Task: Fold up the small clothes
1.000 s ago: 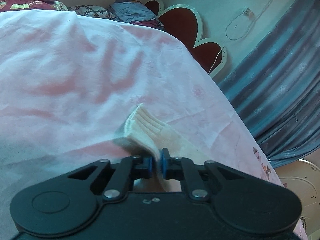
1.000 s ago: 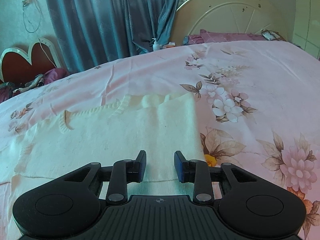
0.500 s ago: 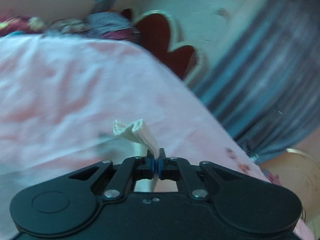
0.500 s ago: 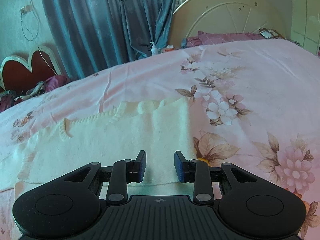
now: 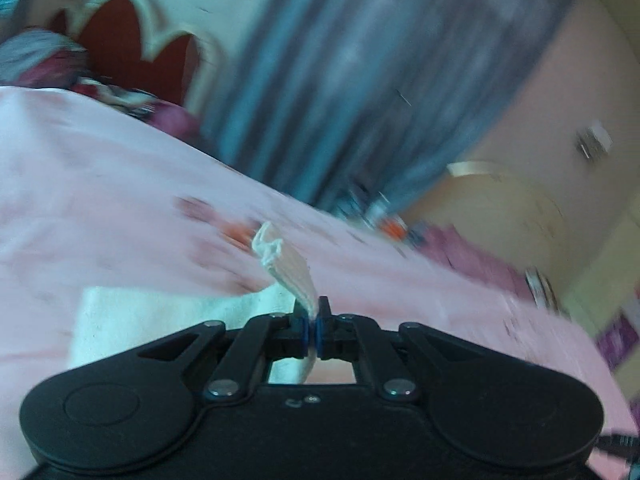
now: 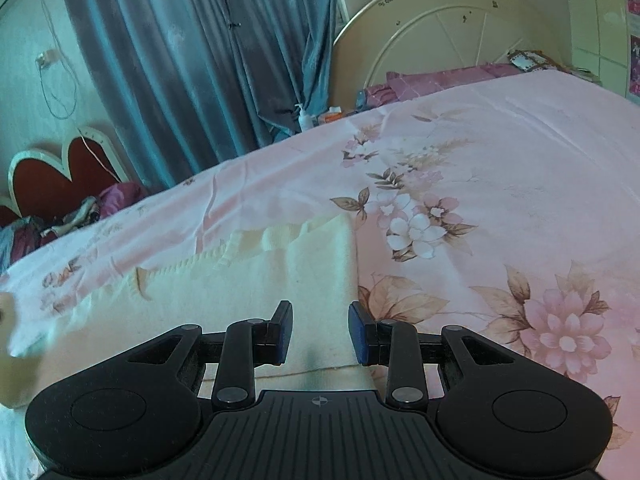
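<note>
A cream knitted garment [image 6: 248, 284] lies flat on the pink floral bedsheet [image 6: 500, 168]. My right gripper [image 6: 320, 332] is open and empty, hovering over the garment's near right part. My left gripper [image 5: 311, 326] is shut on the garment's ribbed sleeve cuff [image 5: 286, 264], which sticks up past the fingers, lifted above the rest of the garment [image 5: 160, 320]. The left wrist view is blurred by motion. The lifted sleeve shows blurred at the left edge of the right wrist view [image 6: 12, 328].
Blue curtains [image 6: 200, 60] hang beyond the bed's far edge. A red heart-shaped board [image 6: 60, 176] and bundled clothes [image 6: 80, 212] sit at the far left. A cream round headboard [image 6: 448, 32], purple pillows [image 6: 432, 80] and a white bottle [image 6: 305, 118] are at the back.
My left gripper closed on the sleeve cuff, lifted it and swung to the right, toward the garment's body. My right gripper stayed open and rose slightly.
</note>
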`<state>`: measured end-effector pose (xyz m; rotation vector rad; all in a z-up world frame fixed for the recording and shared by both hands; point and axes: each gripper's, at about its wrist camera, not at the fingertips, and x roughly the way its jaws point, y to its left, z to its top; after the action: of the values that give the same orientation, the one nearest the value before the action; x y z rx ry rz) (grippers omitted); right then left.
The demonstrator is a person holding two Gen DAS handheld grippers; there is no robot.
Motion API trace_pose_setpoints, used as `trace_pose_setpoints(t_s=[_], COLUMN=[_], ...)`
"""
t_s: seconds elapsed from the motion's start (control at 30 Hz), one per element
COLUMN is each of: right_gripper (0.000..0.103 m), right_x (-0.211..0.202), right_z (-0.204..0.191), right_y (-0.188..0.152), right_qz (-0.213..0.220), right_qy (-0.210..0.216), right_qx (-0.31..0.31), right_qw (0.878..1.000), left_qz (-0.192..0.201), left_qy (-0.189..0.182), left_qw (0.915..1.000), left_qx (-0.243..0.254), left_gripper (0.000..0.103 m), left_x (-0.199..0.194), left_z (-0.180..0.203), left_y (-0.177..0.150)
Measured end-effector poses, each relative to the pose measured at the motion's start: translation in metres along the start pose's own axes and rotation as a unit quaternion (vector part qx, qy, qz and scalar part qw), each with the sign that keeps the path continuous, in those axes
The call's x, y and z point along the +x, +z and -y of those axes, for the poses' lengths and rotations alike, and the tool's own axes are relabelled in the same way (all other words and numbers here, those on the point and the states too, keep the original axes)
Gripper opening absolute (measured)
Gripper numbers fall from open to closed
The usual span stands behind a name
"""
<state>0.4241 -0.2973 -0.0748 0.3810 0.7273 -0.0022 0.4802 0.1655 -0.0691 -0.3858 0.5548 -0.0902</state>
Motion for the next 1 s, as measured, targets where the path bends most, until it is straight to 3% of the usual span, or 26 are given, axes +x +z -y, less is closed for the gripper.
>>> trace_pose_setpoints(t_s=[0.2,0.47,0.53,0.6,0.63,0.67,0.7,0.8,0.87,0.93,1.0], right_gripper=[0.032,0.032,0.032,0.033,0.043,0.063,0.067,0.066,0.066,0.064,0.057], right_x=[-0.009,-0.018,-0.017,-0.015,-0.014,-0.013,-0.011,0.003,0.017,0.033,0.052], right_z=[0.015,0.034,0.033,0.029,0.026,0.022,0.016,-0.005,-0.022,-0.039,-0.053], right_y=[-0.003,-0.003,-0.003,-0.003,-0.002,-0.002,-0.002,-0.004,-0.007,-0.011,-0.015], right_qz=[-0.001,-0.008,-0.014,-0.019,-0.022,-0.02,-0.016,-0.031,-0.047,-0.064,-0.085], right_qy=[0.005,0.02,0.032,0.044,0.053,0.061,0.07,0.114,0.137,0.155,0.166], right_qx=[0.012,0.033,0.036,0.037,0.038,0.039,0.037,0.03,0.024,0.021,0.021], right_qw=[1.0,0.999,0.999,0.998,0.998,0.997,0.997,0.993,0.989,0.986,0.982], left_qz=[-0.072,-0.136,-0.16,-0.149,-0.141,-0.127,-0.112,-0.075,-0.072,-0.075,-0.093], left_qy=[-0.018,-0.051,-0.065,-0.075,-0.075,-0.07,-0.065,-0.048,-0.019,0.013,0.021], left_qw=[0.9935,0.9804,0.9758,0.9763,0.9767,0.9785,0.9804,0.9865,0.9906,0.9922,0.9929], left_qx=[0.086,0.133,0.134,0.138,0.143,0.147,0.148,0.137,0.114,0.098,0.071], left_gripper=[0.003,0.006,0.036,0.051,0.063,0.07,0.079,0.078,0.07,0.054,0.042], left_x=[0.049,0.09,0.1,0.094,0.086,0.075,0.062,0.022,0.001,-0.014,-0.02], left_z=[0.081,0.135,0.143,0.147,0.149,0.147,0.144,0.118,0.091,0.059,0.026], left_y=[-0.038,-0.086,-0.097,-0.101,-0.1,-0.099,-0.096,-0.089,-0.087,-0.084,-0.084])
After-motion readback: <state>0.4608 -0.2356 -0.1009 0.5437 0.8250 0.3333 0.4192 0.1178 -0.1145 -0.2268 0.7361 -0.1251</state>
